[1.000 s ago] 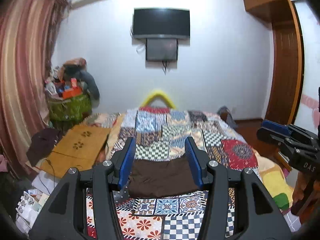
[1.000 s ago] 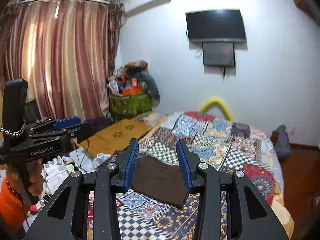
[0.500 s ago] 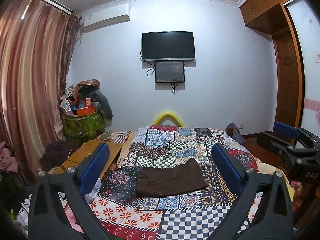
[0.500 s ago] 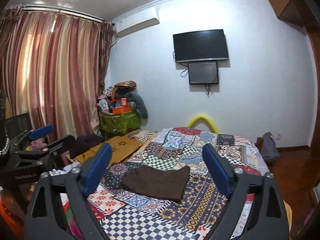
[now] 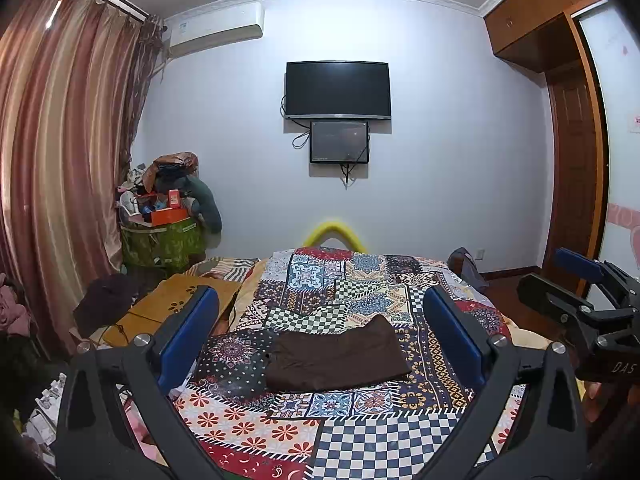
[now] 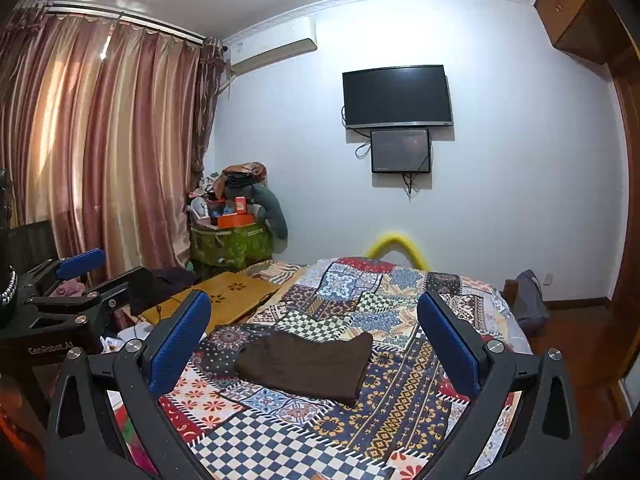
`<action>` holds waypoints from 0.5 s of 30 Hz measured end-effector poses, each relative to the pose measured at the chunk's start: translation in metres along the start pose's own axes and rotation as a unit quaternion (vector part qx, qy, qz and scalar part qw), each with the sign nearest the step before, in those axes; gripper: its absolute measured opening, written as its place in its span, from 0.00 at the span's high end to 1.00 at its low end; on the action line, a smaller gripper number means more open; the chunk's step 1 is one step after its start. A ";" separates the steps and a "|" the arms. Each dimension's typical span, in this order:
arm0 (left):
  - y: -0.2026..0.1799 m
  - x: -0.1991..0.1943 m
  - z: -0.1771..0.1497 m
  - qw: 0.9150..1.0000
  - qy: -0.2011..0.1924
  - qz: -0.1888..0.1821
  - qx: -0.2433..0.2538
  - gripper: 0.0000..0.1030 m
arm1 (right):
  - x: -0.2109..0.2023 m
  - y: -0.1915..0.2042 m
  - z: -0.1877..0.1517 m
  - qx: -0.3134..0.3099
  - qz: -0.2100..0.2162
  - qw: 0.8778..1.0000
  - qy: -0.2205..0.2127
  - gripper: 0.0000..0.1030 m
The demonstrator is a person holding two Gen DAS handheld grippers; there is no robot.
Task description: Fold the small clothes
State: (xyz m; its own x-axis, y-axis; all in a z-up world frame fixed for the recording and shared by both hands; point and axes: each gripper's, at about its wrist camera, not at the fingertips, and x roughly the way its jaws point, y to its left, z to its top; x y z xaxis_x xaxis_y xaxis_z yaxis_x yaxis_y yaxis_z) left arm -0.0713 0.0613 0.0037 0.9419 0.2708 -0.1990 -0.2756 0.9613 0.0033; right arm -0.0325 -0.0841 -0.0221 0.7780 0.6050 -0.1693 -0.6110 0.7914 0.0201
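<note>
With the left gripper [image 5: 320, 336] and right gripper [image 6: 314, 334] freshly spread wide and empty, the folded dark-brown cloth garment [image 5: 338, 360] lies ahead between both jaws on the patchwork-quilted bed [image 5: 360, 432]; re-approach low and square.

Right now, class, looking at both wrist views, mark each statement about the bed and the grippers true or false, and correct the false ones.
1. The brown garment lies folded on the patchwork bedspread. True.
2. The left gripper is clamped on the garment. False: its jaws stand wide, nothing between the pads.
3. The right gripper is open. True.
4. The wall television shows a bright picture. False: its screen is dark.
5. The curtains are drawn back to show a window. False: they hang closed.
</note>
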 end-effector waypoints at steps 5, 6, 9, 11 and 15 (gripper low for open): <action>0.001 0.003 -0.004 1.000 0.003 0.001 -0.001 0.00 | 0.000 0.000 -0.001 0.002 -0.002 1.000 0.002 0.01; 0.001 0.004 -0.004 1.000 0.003 0.002 -0.001 0.00 | 0.000 0.000 -0.001 0.003 -0.002 1.000 0.003 0.01; 0.001 0.005 -0.005 1.000 0.003 0.001 -0.001 0.00 | 0.000 -0.001 -0.002 0.005 -0.003 1.000 0.004 0.01; 0.001 0.006 -0.006 1.000 0.004 0.001 -0.003 0.00 | 0.000 -0.003 -0.001 0.008 -0.004 1.000 0.006 0.01; 0.001 0.009 -0.007 1.000 0.006 -0.001 -0.007 0.00 | -0.001 -0.006 0.000 0.012 -0.005 1.000 0.006 0.00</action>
State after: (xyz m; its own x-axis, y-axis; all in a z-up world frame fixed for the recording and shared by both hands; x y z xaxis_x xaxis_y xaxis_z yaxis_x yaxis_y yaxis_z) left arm -0.0647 0.0646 -0.0045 0.9398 0.2686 -0.2112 -0.2770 0.9608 -0.0111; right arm -0.0299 -0.0894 -0.0217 0.7824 0.5957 -0.1814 -0.5991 0.7996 0.0418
